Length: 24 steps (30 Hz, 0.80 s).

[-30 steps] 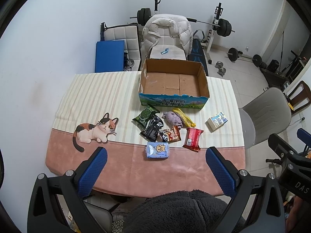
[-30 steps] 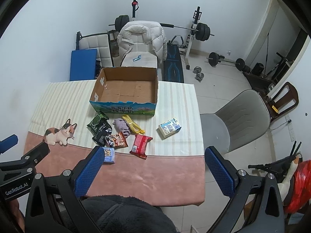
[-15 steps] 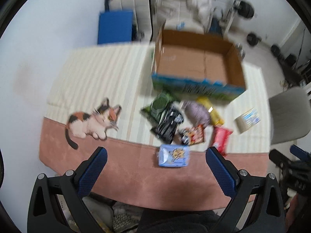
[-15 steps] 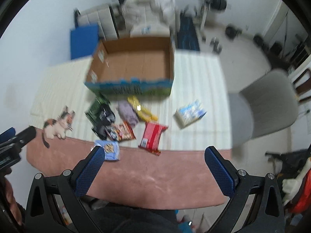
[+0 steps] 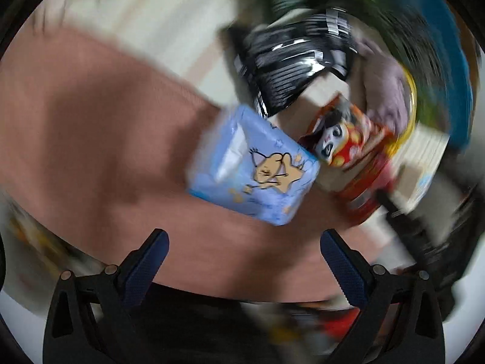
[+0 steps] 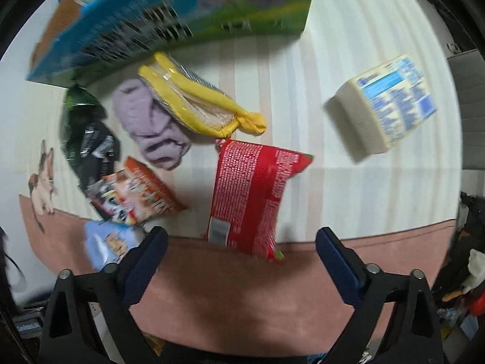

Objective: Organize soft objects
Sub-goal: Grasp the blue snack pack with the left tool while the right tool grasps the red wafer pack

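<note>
My left gripper (image 5: 244,250) is open and empty, just short of a light blue tissue pack (image 5: 253,163) with a cartoon star. Beyond it lie a black packet (image 5: 295,66) and an orange panda snack bag (image 5: 339,139). My right gripper (image 6: 241,250) is open and empty, right in front of a red snack packet (image 6: 250,194). Behind that packet lie a yellow-wrapped bundle (image 6: 200,97), a purple cloth (image 6: 148,127), a green and black packet (image 6: 85,133) and the orange snack bag (image 6: 133,194). The blue tissue pack (image 6: 106,242) lies by my left finger. Both views are motion-blurred.
The open cardboard box with a blue and green printed side (image 6: 169,15) stands behind the pile. A white and blue carton (image 6: 385,103) lies to the right. A cat figure (image 6: 42,179) lies at the left. The tablecloth is striped cream with a pink front band (image 6: 242,297).
Both grippers have dropped fast from high above the table to just over the pile. The left one closed in on the blue tissue pack, the right one on the red packet. Both stayed open.
</note>
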{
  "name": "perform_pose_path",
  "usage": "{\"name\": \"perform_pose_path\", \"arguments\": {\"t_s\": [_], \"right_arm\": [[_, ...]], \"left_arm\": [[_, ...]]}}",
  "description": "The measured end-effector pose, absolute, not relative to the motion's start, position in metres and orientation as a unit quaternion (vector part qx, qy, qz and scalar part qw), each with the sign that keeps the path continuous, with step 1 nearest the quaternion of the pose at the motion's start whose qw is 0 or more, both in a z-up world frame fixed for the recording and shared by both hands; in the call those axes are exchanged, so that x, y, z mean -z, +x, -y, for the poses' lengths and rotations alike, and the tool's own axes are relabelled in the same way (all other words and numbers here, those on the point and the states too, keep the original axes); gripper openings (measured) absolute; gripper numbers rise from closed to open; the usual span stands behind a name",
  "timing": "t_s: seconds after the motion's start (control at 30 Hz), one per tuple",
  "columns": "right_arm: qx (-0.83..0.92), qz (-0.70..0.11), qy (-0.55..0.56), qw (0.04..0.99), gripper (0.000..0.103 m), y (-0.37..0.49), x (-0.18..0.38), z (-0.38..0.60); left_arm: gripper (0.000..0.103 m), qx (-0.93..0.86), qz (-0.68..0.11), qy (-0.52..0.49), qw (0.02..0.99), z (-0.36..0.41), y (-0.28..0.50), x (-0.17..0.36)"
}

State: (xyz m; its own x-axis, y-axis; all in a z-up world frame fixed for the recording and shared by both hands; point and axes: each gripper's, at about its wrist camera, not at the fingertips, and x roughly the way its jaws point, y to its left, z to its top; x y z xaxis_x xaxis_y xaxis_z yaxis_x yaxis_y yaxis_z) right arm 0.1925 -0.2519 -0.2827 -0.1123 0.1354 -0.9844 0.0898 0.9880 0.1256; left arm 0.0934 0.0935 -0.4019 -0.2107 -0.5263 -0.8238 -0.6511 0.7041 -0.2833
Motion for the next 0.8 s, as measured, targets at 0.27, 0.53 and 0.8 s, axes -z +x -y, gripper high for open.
{"name": "perform_pose_path", "arguments": {"t_s": [0.27,0.53,0.8], "right_arm": [[-0.011,-0.748,0.063,0.661,0.062,0.187,0.318,0.237],[-0.023,-0.762,0.01,0.647,0.051,0.16,0.32,0.235],[-0.043,-0.755,0.05,0.653,0.067,0.145,0.315,0.229]], "left_arm": [[0.061,-0.081,-0.767,-0.377,0.514,-0.075,0.113,0.431],[0.038,-0.074,-0.803,-0.21,0.553,-0.079,0.099,0.425],[0.065,-0.1,-0.752,-0.33,0.561,-0.112,0.086,0.382]]}}
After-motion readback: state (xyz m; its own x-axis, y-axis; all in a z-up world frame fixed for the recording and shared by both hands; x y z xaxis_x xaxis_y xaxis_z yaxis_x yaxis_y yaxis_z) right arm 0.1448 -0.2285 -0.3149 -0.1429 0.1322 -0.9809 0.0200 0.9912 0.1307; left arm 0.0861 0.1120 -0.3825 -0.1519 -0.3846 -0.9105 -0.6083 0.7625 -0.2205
